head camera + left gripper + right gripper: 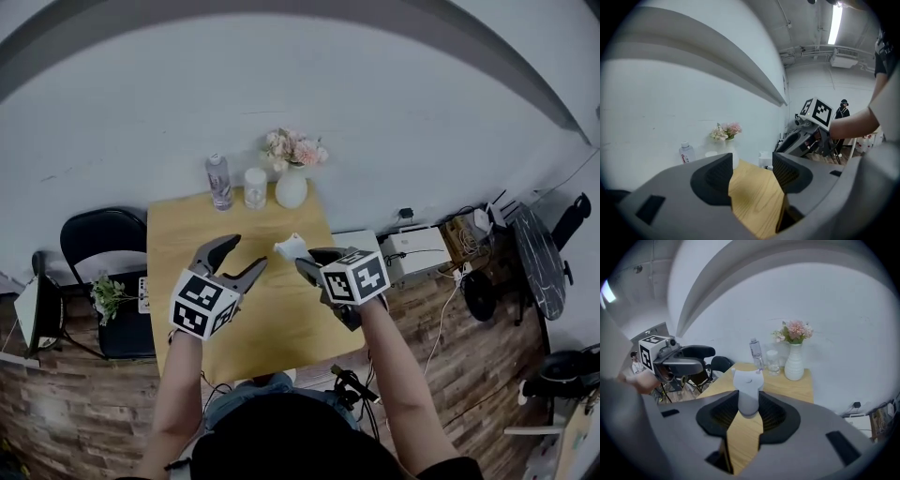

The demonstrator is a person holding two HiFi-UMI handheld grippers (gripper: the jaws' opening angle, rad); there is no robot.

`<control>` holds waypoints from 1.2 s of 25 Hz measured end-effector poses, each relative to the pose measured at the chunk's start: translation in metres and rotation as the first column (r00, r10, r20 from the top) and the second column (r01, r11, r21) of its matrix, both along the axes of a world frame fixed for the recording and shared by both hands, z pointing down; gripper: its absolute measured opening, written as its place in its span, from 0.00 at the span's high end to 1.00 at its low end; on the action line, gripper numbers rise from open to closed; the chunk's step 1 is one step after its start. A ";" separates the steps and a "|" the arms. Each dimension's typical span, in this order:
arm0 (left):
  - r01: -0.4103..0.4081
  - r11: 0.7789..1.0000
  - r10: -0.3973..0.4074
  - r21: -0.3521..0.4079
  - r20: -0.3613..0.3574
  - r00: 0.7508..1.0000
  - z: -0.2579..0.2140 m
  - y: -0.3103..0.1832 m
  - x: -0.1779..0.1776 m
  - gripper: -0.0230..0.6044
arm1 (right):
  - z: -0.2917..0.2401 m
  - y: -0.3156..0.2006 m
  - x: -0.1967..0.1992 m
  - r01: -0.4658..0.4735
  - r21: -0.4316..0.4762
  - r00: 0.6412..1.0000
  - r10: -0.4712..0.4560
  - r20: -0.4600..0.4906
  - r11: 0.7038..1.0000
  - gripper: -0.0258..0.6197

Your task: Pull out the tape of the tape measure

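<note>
The right gripper's (748, 401) two dark ribbed jaws are clamped on a small white plastic tape measure (748, 392), which stands upright between the pads with its rounded upper end above them. The tape measure is held in the air over a light wooden table (281, 328), not resting on it. The left gripper (752, 171) has its jaws apart, and only the table's wood grain shows in the gap between them. In the head view it hovers over the table just left of the right gripper, near the tape measure but not touching it, with the jaws pointing roughly toward it. Each gripper carries its cube with black and white square markers and is held in one of the person's hands. At the far edge of the table, against a white wall, stand a clear plastic bottle (218, 181), a small clear glass jar (255, 187) and a white ribbed vase (291, 187) with pale pink flowers, side by side from left to right. A black chair (103, 239) stands on the wooden floor left of the table.
</note>
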State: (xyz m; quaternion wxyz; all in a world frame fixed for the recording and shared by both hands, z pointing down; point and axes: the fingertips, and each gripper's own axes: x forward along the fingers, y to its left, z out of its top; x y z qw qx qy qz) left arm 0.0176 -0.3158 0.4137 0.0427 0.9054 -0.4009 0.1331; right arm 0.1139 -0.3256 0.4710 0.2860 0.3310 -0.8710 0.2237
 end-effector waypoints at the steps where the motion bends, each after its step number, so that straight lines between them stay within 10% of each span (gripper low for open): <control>1: -0.009 1.000 0.009 -0.006 0.000 1.000 0.001 -0.002 0.002 0.54 | -0.003 0.002 -0.003 0.017 0.002 1.000 -0.017 -0.005 1.000 0.74; 10: -0.181 0.979 0.185 -0.096 0.027 0.982 0.029 -0.010 0.031 0.62 | -0.012 0.010 -0.017 0.057 0.018 0.998 -0.056 -0.009 0.998 0.74; 21: -0.246 0.967 0.248 -0.064 0.028 0.968 0.026 -0.001 0.038 0.89 | -0.022 0.018 -0.013 0.052 0.043 0.998 -0.053 0.019 0.998 0.74; 30: -0.276 0.959 0.274 -0.055 -0.040 0.961 0.016 0.006 0.040 0.90 | -0.010 0.026 -0.013 0.071 0.043 0.997 -0.070 -0.035 0.997 0.74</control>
